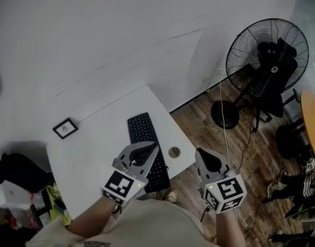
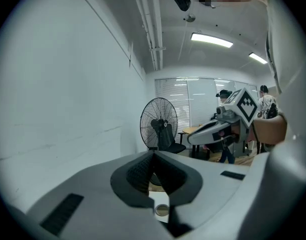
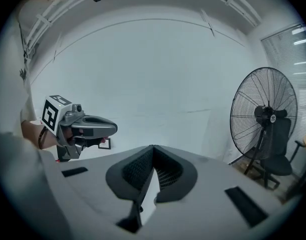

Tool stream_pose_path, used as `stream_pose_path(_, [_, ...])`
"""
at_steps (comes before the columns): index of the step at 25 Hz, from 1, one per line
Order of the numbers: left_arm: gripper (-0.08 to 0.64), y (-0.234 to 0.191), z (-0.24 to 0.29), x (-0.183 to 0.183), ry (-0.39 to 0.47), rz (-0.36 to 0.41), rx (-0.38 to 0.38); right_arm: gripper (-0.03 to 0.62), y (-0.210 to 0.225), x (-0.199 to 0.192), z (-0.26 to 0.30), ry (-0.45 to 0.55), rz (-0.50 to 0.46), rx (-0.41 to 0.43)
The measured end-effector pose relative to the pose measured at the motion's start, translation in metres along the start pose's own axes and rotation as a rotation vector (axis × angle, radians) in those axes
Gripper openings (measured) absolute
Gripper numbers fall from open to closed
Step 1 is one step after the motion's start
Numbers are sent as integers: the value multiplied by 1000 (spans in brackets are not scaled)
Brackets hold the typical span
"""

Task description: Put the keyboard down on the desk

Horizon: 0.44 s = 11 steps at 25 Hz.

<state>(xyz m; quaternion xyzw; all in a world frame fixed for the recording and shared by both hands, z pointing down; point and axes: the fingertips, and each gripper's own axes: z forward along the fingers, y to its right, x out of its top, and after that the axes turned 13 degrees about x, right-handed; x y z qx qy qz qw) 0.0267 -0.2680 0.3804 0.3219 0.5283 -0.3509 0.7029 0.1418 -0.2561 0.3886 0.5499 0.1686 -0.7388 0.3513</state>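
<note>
Judging by how things lie, the set-down looks finished and the step in hand is drawing clear; the left gripper (image 1: 153, 148) hangs over the near end of the keyboard (image 1: 142, 130), its jaws pressed together on nothing; the keyboard lies flat, keys up, on the right half of the white desk (image 1: 90, 153), with a small round object (image 1: 174, 152) just beside its right edge; the right gripper (image 1: 202, 155) hangs past the desk's right edge over the wood floor, also pinched to and empty. To do this well, I would lift both tools straight up and back, so the left one cannot brush the keys and skew the board or nudge the round object.

Hard to read: the small framed picture (image 1: 65, 128) at the desk's left is too small to show its content; the left gripper covers the keyboard's near end, so whether it overhangs the front edge cannot be told; the round object may be a lid or a cup seen from above.
</note>
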Motion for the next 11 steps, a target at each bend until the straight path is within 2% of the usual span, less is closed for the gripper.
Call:
stream_pose_path(6, [21,1,-1,0,1,43,6,25,-1,0,1,2,0,0])
stream_pose_path(11, [21,2,-4,-5,-17,28,3,25,0,0,-4,-2,9,-11])
